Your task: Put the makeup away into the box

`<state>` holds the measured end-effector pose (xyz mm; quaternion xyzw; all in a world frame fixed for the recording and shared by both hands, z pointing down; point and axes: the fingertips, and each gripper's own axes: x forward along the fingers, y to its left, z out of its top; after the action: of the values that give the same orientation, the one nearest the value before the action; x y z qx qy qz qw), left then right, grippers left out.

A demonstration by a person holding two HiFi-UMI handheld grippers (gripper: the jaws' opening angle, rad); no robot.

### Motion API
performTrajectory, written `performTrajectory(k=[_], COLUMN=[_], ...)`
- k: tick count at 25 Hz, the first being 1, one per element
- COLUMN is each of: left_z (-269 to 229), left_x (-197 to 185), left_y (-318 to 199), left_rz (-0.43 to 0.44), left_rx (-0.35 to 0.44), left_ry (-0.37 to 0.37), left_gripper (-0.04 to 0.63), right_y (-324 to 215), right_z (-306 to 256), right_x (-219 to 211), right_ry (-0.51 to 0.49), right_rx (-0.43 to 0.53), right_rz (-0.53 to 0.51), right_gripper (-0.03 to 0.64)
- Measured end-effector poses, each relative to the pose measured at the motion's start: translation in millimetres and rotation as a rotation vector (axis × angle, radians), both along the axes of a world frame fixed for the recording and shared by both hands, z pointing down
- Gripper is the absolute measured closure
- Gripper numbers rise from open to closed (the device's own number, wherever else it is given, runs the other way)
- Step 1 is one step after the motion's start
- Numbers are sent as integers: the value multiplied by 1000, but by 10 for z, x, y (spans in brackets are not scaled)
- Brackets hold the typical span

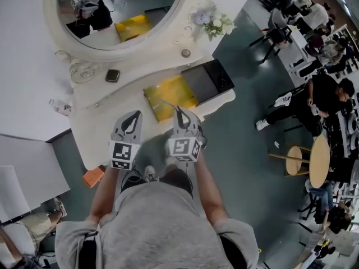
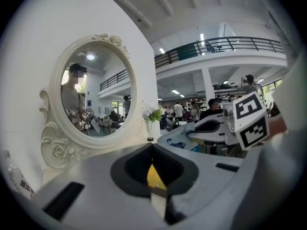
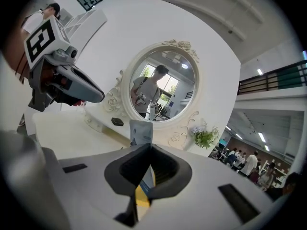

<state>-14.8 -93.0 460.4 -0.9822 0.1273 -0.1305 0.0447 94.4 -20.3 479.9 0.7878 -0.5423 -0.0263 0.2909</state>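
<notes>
Now | right gripper point(image 1: 179, 112) clamped on pale makeup sachet point(image 3: 140, 133); left gripper point(image 1: 135, 115) jaws together, empty | yellow box point(image 1: 168, 97) lies open just ahead on vanity table point(image 1: 95, 133) | I should carry sachet squarely over box, lower inside, then release.

I saw an oval mirror point(image 1: 120, 10) in an ornate white frame along the back edge of the white vanity table point(image 1: 92, 136). White flowers point(image 1: 213, 22) stood near its back right corner, and a plastic bottle point(image 1: 60, 106) lay at its left edge.
</notes>
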Motion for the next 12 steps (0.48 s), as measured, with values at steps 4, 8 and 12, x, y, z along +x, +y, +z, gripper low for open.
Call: performTrajectory(k=[4,8,12], left_z=[25,92,224], left_x=[296,572,798], left_y=[-145,-320,-497], left_rz=[-24,-60,-98], left_rx=[-10,-25,-48], left_ry=[-13,-32,-56], left_gripper=[592,592,592], right_y=[-173,-381,-591], right_z=[74,212,438], right_x=[355,660,923], right_ry=[7,-3,-7], right_rx=[-18,-50,-100], right_rz=[-21,-63,-107], right_gripper=[603,603,603])
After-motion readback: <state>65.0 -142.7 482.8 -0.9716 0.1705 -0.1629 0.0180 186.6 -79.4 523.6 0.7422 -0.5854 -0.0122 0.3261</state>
